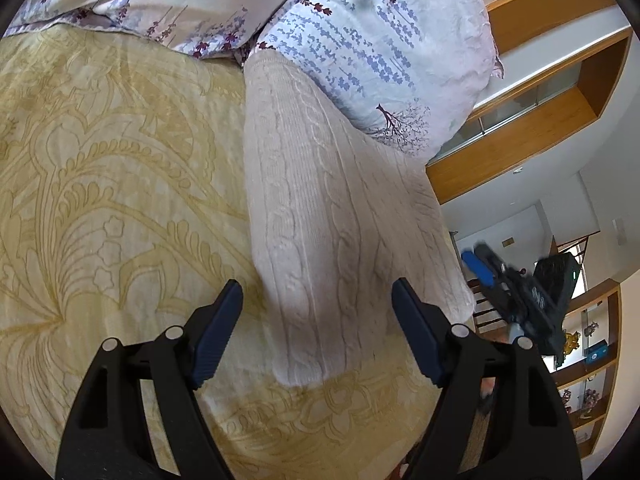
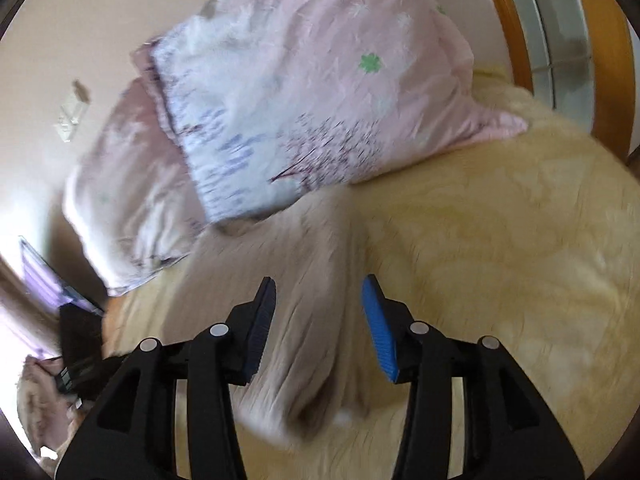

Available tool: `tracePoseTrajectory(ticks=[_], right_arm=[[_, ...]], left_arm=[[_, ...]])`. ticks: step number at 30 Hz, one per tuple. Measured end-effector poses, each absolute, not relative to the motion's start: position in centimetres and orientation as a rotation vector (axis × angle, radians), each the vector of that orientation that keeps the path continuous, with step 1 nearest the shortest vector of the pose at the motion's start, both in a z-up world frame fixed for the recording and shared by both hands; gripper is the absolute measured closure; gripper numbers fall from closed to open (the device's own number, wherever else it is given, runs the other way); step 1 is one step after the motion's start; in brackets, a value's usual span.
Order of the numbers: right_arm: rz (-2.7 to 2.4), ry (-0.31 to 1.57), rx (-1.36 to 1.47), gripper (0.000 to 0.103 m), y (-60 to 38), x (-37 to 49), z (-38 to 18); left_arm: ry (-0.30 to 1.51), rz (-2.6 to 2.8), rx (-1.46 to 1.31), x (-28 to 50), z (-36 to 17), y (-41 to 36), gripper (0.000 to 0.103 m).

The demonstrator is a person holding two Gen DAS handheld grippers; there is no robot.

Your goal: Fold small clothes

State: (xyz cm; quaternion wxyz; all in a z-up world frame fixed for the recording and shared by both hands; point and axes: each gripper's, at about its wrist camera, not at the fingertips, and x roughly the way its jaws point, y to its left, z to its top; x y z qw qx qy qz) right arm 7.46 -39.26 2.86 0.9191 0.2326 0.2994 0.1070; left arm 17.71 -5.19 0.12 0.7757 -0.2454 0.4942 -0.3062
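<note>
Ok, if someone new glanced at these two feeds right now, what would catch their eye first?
Probably the cream cable-knit garment, a long folded strip lying on the yellow patterned bedspread straight ahead of the open left gripper. Next, the floral pillows at its far end. In the blurred right view, the right gripper hovers open over the same knit.
</note>
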Motion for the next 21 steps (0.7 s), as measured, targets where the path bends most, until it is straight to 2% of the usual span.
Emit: tracePoseTrajectory(ticks=[5,7,9,10,11,13,17,21], right_arm=[[0.266,0.649,0.461,0.056,-37.6,6.0,1.6],[0.269,0.661,0.45,0.057,-37.0,6.0,1.0],[0.26,0.67,0.437,0.066,-36.8,6.2,0.4],[0.256,0.676,0.434,0.084,-36.8,6.3,0.3],[0.252,0.677,0.436,0.09,-36.9,6.3,0.2],[0.238,0.626,0.437,0.092,-37.2,5.6,0.8],[0.194,0.539,0.429,0.093,-38.1,3.7,2.2],[0.137,0.623,0.415,0.093,-38.7,4.5,-0.1]], left_arm=[[1.099,-0.662,-0.546,17.2,-0.5,-5.4,0.038],[1.108,-0.664,-0.552,17.1,-0.8,-5.5,0.048],[1.119,-0.671,-0.56,17.0,-1.0,-5.6,0.058],[1.121,-0.674,-0.562,17.0,-1.1,-5.7,0.064],[1.119,-0.669,-0.556,16.9,-1.1,-5.8,0.066],[1.111,-0.67,-0.548,16.9,-1.0,-5.8,0.079],[1.079,-0.705,-0.574,16.0,-0.3,-5.4,0.086],[1.088,-0.742,-0.578,14.9,-0.6,-5.6,0.087]])
